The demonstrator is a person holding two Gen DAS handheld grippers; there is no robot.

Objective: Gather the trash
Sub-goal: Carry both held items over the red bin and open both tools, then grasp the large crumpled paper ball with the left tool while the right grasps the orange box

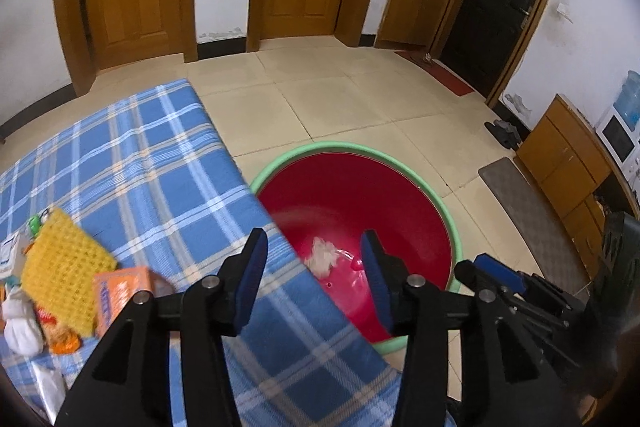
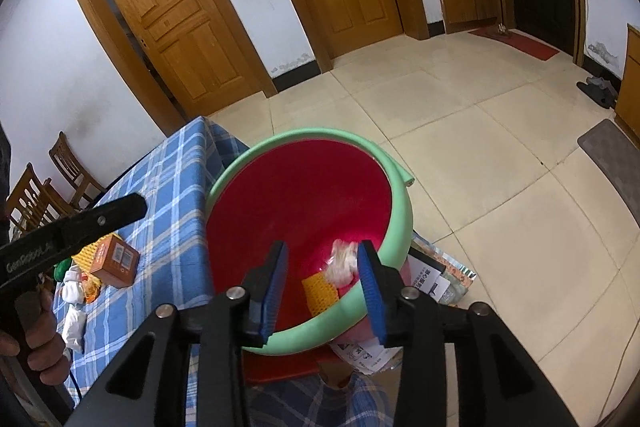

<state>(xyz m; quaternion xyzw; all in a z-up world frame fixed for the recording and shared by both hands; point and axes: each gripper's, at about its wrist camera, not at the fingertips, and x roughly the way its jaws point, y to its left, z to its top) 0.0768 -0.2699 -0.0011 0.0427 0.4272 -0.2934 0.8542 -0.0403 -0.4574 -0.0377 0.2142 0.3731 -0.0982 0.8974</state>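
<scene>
Right wrist view, crumpled wrapper (image 2: 343,263) in red basin (image 2: 296,195) between spread, empty right fingers (image 2: 370,291), left fingers (image 1: 256,275) likewise spread

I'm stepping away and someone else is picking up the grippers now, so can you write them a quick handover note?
Left gripper: open, empty, above the table edge.
Right gripper: open, empty, over the red basin with green rim.
In the basin: crumpled white wrapper and a yellow waffle-textured piece.
Left on the blue plaid tablecloth: yellow waffle-textured sponge, orange cardboard box, white crumpled tissues, orange snack wrapper.
Next: probably take the box or the sponge.
</scene>
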